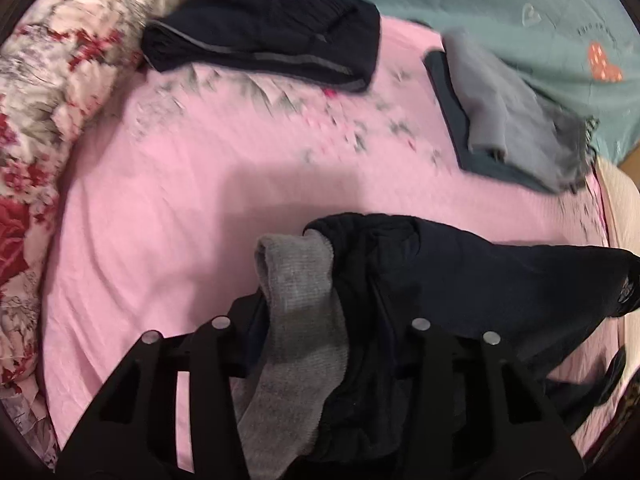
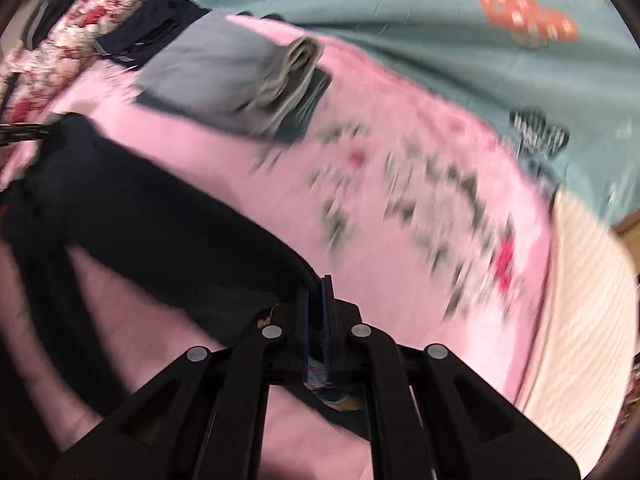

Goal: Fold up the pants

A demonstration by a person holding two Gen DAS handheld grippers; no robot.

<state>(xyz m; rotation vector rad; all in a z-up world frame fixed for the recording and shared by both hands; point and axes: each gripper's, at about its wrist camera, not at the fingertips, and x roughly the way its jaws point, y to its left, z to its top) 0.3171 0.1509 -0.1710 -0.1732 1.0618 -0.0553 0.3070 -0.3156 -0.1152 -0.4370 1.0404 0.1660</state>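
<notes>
Dark navy pants [image 1: 440, 280] with a grey lining [image 1: 300, 300] turned out hang bunched between the fingers of my left gripper [image 1: 320, 344], which is shut on them above the pink bed sheet [image 1: 160, 200]. In the right wrist view the same pants [image 2: 140, 216] stretch from the left down to my right gripper [image 2: 316, 300], whose jaws are closed together on the fabric edge. Both views are motion blurred. The left gripper's fingertips are hidden by the cloth.
A folded dark garment [image 1: 272, 36] lies at the back by a red floral quilt [image 1: 52, 92]. A folded grey and dark pile [image 1: 504, 112] [image 2: 236, 80] sits at the right. A teal blanket [image 2: 400, 32] lies behind. The cream mattress edge [image 2: 580, 300] is at the right.
</notes>
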